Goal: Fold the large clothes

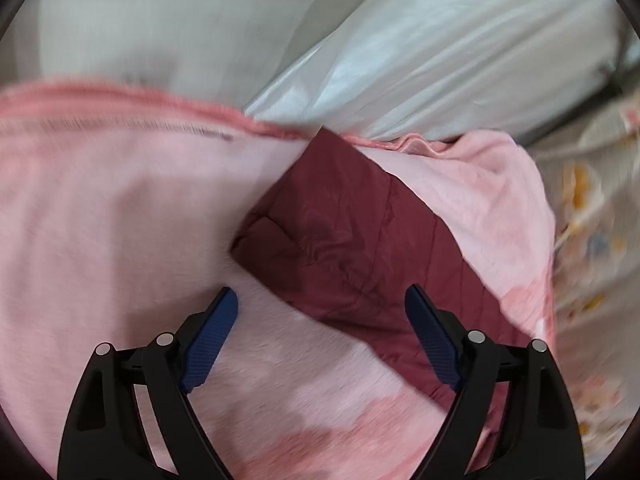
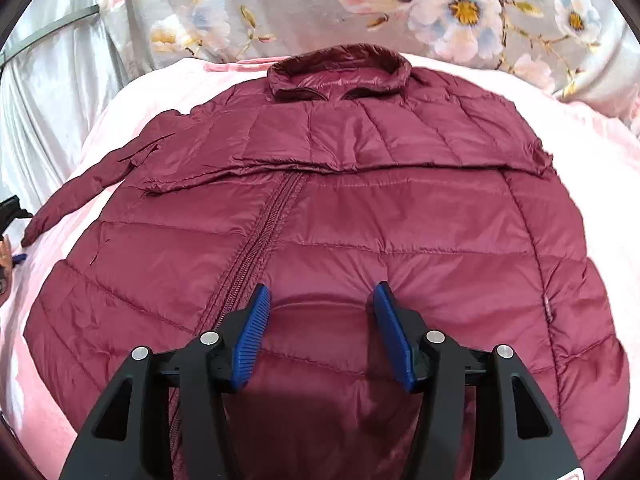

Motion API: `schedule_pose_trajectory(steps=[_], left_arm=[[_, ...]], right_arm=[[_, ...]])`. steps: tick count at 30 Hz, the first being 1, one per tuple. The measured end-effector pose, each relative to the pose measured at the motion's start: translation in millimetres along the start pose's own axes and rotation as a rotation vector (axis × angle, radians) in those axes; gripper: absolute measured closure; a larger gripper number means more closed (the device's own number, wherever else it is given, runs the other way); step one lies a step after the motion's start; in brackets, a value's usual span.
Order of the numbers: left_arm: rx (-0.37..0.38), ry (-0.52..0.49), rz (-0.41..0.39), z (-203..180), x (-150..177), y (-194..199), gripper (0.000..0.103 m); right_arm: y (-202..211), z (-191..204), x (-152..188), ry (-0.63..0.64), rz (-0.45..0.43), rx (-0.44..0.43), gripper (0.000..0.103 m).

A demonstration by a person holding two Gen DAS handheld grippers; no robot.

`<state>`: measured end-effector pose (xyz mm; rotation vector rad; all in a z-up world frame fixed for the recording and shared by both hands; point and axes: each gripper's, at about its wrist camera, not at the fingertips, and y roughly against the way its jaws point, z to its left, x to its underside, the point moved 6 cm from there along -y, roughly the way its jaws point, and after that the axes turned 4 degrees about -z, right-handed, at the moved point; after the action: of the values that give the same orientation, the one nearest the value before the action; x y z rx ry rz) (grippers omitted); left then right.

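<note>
Jacket (image 2: pixel 360 216) is lying front-up, zipped, on a pink blanket (image 2: pixel 600 168) over the bed, collar (image 2: pixel 340 70) toward the floral sheet (image 2: pixel 304 4). Progress judged early: one sleeve appears folded across the chest, forming a crease below the collar; the other sleeve (image 2: pixel 80 188) is trailing out to the side, not yet folded; body not yet halved. Right gripper (image 2: pixel 320 300) is hovering over the lower front, fingers spread, pinching nothing. Left gripper (image 1: pixel 320 300) is sitting over the sleeve cuff (image 1: pixel 340 248), fingers spread wide, empty; contact cannot be told, frame blurred. Blanket margin is showing all round the jacket, so room for sweeping inward looks ample; white bedding (image 1: pixel 440 60) is bordering the sleeve side.
</note>
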<state>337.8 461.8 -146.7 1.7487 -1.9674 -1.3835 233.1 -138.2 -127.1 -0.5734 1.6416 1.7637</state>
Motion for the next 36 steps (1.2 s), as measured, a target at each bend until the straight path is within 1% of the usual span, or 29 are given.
schedule_pose_trajectory(steps=[2,3,4,6,8,10,11,12,14,16,17,18,19,20,21,23,26,28,29,31,32,34,35,36], left_arm=[[0.012,-0.01,-0.023,-6,-3,1,0.042],[0.025,-0.051,-0.018,-17,-1,0,0.063],[0.017,-0.093,-0.015,-28,0,0,0.084],[0.005,-0.192,-0.038,-57,7,7,0.098],[0.031,-0.291,-0.069,-91,15,24,0.1],[0.089,-0.425,-0.104,-149,37,51,0.102],[0.12,-0.468,-0.116,-171,45,62,0.102],[0.19,-0.547,-0.133,-212,67,86,0.103],[0.289,-0.642,-0.143,-262,103,116,0.103],[0.42,-0.772,-0.134,-321,164,159,0.103],[0.478,-0.829,-0.117,-344,198,175,0.103],[0.52,-0.866,-0.095,-357,224,186,0.103],[0.574,-0.915,-0.057,-374,262,196,0.103],[0.6,-0.944,-0.025,-384,289,198,0.103],[0.637,-0.978,0.039,-394,328,201,0.102],[0.674,-1.012,0.167,-397,391,197,0.102],[0.661,-1.015,0.284,-383,446,173,0.1],[0.645,-0.989,0.326,-370,451,156,0.1],[0.631,-0.961,0.341,-360,447,147,0.1],[0.601,-0.919,0.33,-344,425,130,0.1],[0.577,-0.898,0.313,-336,411,127,0.099],[0.507,-0.824,0.259,-304,364,114,0.097],[0.457,-0.795,0.222,-289,338,108,0.097],[0.416,-0.776,0.194,-278,320,103,0.097]], right_arm=[[-1,0,0,0.001,0.003,0.007,0.047],[-1,1,1,0.005,0.005,0.014,0.046],[-2,2,1,0.011,0.006,0.019,0.046],[-2,3,2,0.018,0.008,0.029,0.045],[-2,3,2,0.014,0.008,0.03,0.045],[-2,2,2,0.004,0.007,0.025,0.044],[-2,2,2,0.001,0.007,0.023,0.044],[-1,2,1,-0.004,0.005,0.021,0.044],[0,1,1,-0.009,0.001,0.017,0.044],[2,-1,0,-0.024,-0.008,0.007,0.044],[4,-3,-1,-0.035,-0.013,0.002,0.044],[7,-6,-3,-0.055,-0.021,-0.008,0.044],[9,-10,-4,-0.073,-0.027,-0.014,0.044],[12,-15,-5,-0.094,-0.033,-0.018,0.044],[15,-20,-7,-0.107,-0.035,-0.019,0.044],[21,-34,-9,-0.131,-0.044,-0.011,0.044],[30,-60,-11,-0.162,-0.05,0.025,0.043],[32,-71,-12,-0.17,-0.045,0.03,0.043],[33,-74,-13,-0.165,-0.042,0.025,0.043],[33,-73,-18,-0.14,-0.041,0.014,0.043],[32,-70,-23,-0.119,-0.041,0.01,0.043],[28,-57,-34,-0.074,-0.038,-0.017,0.043],[27,-49,-38,-0.057,-0.038,-0.03,0.043],[25,-38,-45,-0.032,-0.045,-0.047,0.043]])
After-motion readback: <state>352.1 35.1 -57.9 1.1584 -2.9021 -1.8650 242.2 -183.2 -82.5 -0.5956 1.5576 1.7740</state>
